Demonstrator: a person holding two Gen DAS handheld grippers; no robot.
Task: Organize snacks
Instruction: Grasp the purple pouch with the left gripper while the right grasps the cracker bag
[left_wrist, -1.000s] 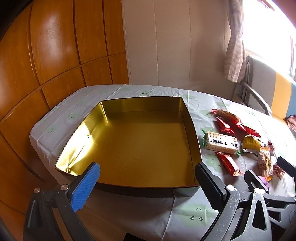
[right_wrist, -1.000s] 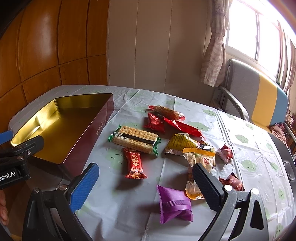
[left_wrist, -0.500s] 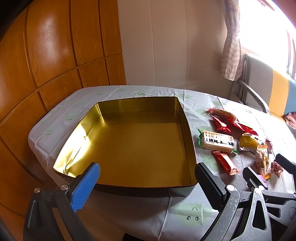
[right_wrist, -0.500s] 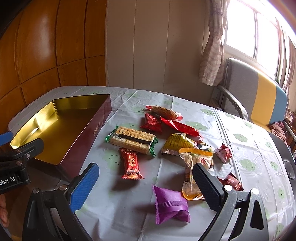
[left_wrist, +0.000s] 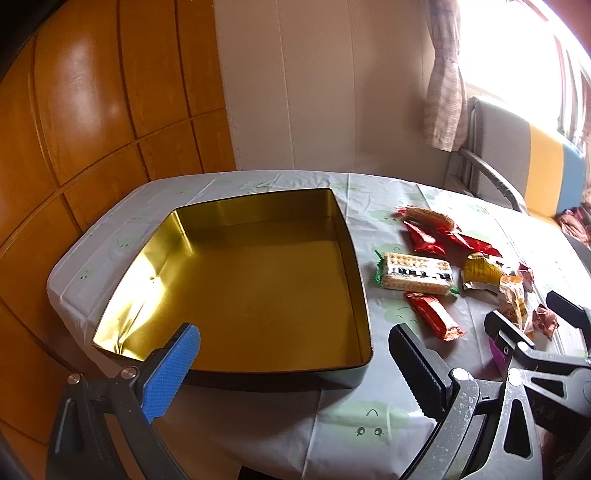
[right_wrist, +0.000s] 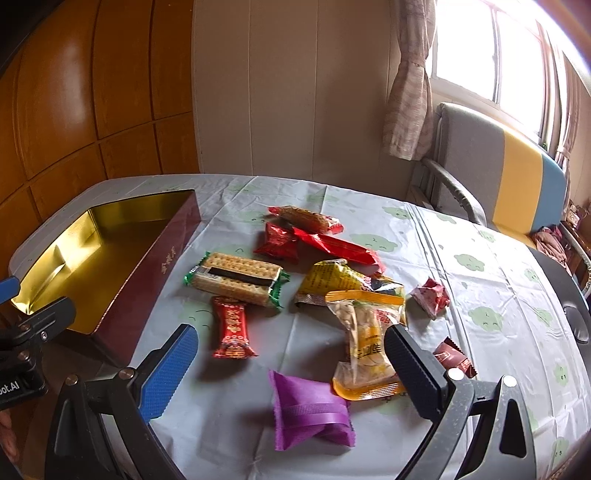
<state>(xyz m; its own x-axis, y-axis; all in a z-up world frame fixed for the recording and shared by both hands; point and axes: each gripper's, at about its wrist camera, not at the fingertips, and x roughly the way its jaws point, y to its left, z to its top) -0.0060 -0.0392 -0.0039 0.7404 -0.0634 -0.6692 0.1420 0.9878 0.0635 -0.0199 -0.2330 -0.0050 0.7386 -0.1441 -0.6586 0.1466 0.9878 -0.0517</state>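
Observation:
An empty gold-lined tin with dark red outer walls sits on the table's left part. Right of it lie loose snacks: a cracker pack, a small red bar, a purple packet, a clear orange bag, a yellow pouch and red wrappers. My left gripper hangs open over the tin's near wall, holding nothing. My right gripper is open above the purple packet, nothing between its fingers. The right gripper's tips also show in the left wrist view.
A pale tablecloth with green faces covers the table. Wooden panelling stands left, a cream wall behind. A grey, yellow and blue chair and a curtain are at the far right. Two small red candies lie right of the pile.
Both grippers have pulled slightly back and up, so tin and snacks sit a bit lower and farther in view. Both stay open; nothing on the table has moved.

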